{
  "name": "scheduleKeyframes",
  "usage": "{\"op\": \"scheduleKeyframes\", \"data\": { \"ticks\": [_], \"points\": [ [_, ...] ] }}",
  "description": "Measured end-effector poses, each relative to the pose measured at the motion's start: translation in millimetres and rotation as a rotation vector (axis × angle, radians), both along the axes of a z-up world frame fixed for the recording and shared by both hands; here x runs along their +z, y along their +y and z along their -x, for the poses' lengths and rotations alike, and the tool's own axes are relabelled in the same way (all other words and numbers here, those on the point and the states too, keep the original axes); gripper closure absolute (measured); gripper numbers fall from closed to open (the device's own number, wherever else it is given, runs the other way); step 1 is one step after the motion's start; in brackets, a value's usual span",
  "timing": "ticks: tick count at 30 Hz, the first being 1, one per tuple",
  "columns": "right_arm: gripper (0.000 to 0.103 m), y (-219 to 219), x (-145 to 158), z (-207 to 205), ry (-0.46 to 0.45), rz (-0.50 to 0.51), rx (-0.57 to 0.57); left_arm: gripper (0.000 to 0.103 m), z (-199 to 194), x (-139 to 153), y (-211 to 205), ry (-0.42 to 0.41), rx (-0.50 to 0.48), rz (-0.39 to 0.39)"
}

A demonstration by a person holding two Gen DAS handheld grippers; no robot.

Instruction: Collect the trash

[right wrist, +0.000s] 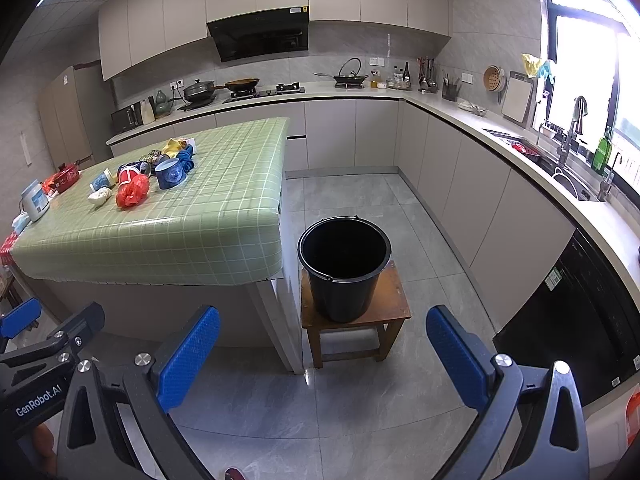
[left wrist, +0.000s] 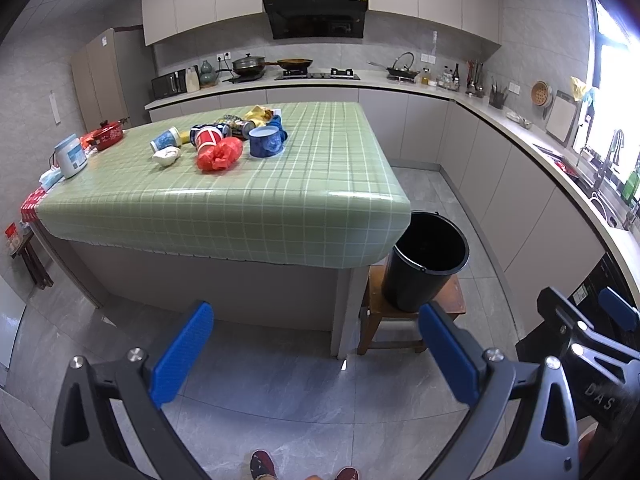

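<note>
Scene: A kitchen island with a green checked tabletop (left wrist: 248,200) fills the middle left of both views, cabinets and a stove run behind it, and grey floor tiles lie below.

Trash: A cluster sits in the upper left of the tabletop, well back from the near edge. It includes a crumpled red plastic bag (left wrist: 220,154), a white wad (left wrist: 167,156), a tipped blue-and-white cup (left wrist: 166,139), a red-and-white cup (left wrist: 209,138) on its side, a blue tub (left wrist: 266,141), cans and a yellow wrapper (left wrist: 258,114) behind.

Bin: A black bucket (right wrist: 344,268) stands upright on a low wooden stool (right wrist: 394,308) just beside the tabletop's right corner. It looks empty, though its bottom is dark.

Left hand-held gripper (left wrist: 316,348): Jaws spread wide with nothing between them, low in the frame over the floor, aimed toward the island's front.

Right hand-held gripper (right wrist: 324,352): Likewise wide apart and empty, pointed roughly at the bucket and stool.

Stage: Collection appears not yet begun, with all litter on the tabletop and nothing visible in the bucket.

Doing it well: Both grippers need to rise above the tabletop edge and reach in. The soft red bag and white wad, nearest the front, seem the easiest first picks. Pinch them at their bunched middles. The cups on their sides may roll, so close across the body, not the rim. Carry each item fully over the bucket mouth before releasing.

Risk: The bucket sits partly under the tabletop's overhang in the left view, so a drop from the wrong angle could miss.
</note>
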State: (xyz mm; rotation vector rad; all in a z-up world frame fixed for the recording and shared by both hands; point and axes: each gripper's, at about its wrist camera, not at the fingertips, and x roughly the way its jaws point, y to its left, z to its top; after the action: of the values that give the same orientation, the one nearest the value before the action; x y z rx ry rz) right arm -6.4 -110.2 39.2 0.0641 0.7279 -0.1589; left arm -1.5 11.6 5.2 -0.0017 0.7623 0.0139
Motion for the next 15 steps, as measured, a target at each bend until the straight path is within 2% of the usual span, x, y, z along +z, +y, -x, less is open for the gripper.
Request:
{"op": "scheduleKeyframes", "data": {
  "ticks": [15],
  "points": [
    [0.0,2.4,0.0,3.5,0.0,0.0,-0.001,0.0,4.1,0.7,3.3,-0.003,0.003,0.004]
  ]
}}
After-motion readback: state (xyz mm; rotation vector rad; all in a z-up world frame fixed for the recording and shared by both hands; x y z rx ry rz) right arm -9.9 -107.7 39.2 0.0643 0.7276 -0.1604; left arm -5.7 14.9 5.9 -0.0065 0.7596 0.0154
